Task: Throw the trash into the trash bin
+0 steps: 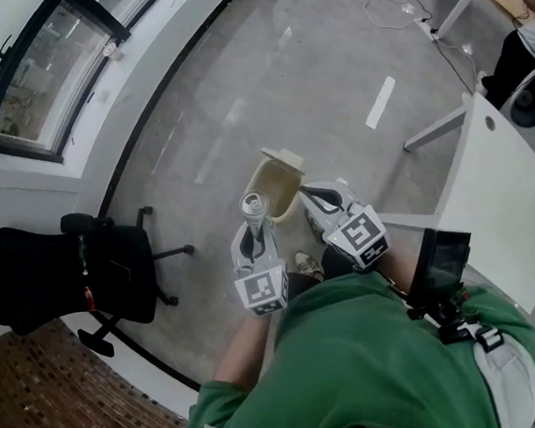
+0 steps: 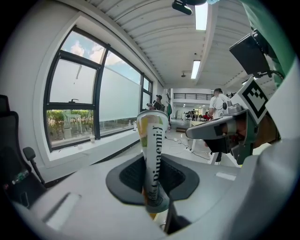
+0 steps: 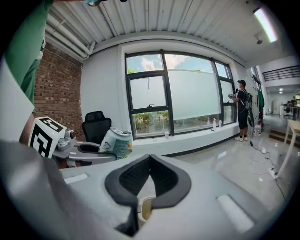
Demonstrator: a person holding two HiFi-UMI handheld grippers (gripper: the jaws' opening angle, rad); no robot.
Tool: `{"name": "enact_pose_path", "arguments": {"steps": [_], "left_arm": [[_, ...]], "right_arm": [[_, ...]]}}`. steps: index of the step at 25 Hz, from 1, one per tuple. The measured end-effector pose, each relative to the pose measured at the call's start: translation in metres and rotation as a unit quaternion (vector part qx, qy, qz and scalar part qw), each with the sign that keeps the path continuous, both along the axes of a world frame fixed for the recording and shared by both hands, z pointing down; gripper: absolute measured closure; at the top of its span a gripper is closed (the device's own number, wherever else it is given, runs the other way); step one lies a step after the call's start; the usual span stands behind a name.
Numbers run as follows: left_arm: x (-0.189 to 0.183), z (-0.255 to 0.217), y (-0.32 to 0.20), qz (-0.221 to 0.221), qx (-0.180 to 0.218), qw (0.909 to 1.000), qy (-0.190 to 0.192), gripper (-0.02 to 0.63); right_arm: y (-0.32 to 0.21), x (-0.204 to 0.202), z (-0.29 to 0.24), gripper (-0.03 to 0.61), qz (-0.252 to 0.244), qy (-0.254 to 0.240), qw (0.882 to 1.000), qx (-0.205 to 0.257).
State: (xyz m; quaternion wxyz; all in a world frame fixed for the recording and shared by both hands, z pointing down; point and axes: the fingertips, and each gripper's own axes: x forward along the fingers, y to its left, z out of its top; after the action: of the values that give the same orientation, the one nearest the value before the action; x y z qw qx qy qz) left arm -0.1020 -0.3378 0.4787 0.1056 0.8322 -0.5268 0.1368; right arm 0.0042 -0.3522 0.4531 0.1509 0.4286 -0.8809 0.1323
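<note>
A tall drink can with a silver top stands upright between the jaws of my left gripper, which is shut on it. The left gripper view shows the can pinched between the dark pads. Just beyond it on the floor stands a beige trash bin with its lid tipped open. My right gripper hovers beside the bin's right side, jaws shut and empty. In the right gripper view the bin's rim shows below the jaw tips, with the can at the left.
A black office chair stands at the left by the window wall. A white table runs along the right, its leg reaching onto the grey floor. Cables lie far ahead. A person stands by the windows.
</note>
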Motion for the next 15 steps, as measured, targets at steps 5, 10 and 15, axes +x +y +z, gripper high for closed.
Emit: {"name": "enact_pose_path", "arguments": {"steps": [5,10,15], "left_arm": [[0.008,0.028,-0.016,-0.001,-0.026,0.9995,-0.016,0.555],[0.010,0.062,-0.024,-0.006,-0.050,0.9982,-0.032,0.555],[0.016,0.099,-0.028,-0.016,-0.090,0.9949,-0.043,0.555]], "right_arm": [[-0.021,0.006,0.033,0.575,-0.008,0.007,1.000,-0.023],[-0.025,0.006,0.080,0.575,-0.023,0.020,0.998,-0.057],[-0.027,0.005,0.126,0.575,-0.043,0.026,0.994,-0.099]]}}
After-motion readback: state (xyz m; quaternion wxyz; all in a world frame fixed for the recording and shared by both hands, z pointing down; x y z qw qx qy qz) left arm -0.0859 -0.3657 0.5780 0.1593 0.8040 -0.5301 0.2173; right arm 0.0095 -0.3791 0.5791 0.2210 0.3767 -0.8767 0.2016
